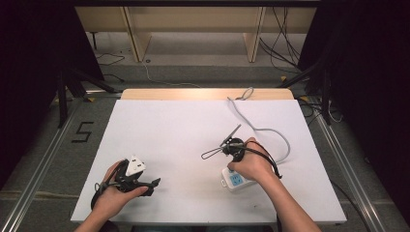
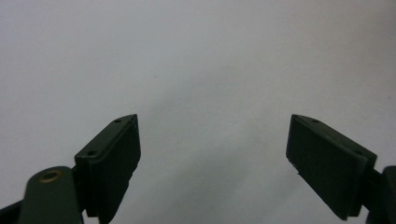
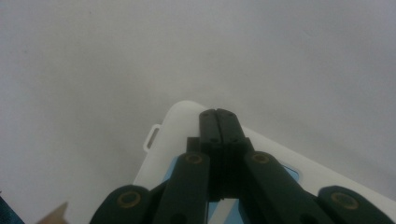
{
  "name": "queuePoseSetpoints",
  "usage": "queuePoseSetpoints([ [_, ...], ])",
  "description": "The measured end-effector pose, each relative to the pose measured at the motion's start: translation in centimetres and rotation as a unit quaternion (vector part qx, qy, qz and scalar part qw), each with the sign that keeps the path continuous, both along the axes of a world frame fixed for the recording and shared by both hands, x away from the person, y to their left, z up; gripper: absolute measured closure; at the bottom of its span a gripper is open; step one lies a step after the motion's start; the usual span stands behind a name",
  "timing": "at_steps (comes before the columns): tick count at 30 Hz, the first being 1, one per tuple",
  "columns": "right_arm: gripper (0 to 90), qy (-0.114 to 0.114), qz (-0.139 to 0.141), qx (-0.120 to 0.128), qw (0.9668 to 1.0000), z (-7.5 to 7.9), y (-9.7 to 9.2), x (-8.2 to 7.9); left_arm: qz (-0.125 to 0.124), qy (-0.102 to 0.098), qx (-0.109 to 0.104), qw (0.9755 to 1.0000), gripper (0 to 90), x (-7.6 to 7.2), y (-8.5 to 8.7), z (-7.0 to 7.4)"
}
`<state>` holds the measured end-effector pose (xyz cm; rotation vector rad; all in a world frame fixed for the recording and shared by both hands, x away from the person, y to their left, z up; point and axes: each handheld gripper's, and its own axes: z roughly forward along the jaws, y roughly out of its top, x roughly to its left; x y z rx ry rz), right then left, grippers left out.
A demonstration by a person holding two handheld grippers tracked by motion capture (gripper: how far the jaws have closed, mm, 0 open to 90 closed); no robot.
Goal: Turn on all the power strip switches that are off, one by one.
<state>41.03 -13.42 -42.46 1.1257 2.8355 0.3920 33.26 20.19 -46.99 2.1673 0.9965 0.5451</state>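
Observation:
A white power strip (image 1: 235,181) with blue socket faces lies at the front right of the white table (image 1: 169,125). Its grey cable (image 1: 270,131) curves away to the far edge. My right gripper (image 3: 218,114) is shut, and its jaws point down onto the power strip (image 3: 180,123) with nothing between them. In the high view the right hand (image 1: 254,166) covers those jaws. My left gripper (image 1: 151,187) rests at the front left, pointing right. It stands open (image 2: 214,140) over bare table. A white block (image 1: 135,165) sits on top of the left hand; I cannot tell what it is.
A wire loop (image 1: 211,153) sticks out to the left of the right hand. Beyond the table's far wooden edge (image 1: 203,94) are loose cables on the floor and wooden legs. Metal rails (image 1: 43,159) run along both sides of the table.

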Motion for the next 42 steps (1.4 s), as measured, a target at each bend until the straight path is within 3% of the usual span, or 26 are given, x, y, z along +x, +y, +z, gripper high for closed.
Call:
queuePoseSetpoints([
  [42,90.0,0.002,-0.001,-0.013,0.9999,-0.49,0.27,0.09,-0.001,-0.001,0.001,1.0000,17.7,-0.03,-0.04,0.01],
])
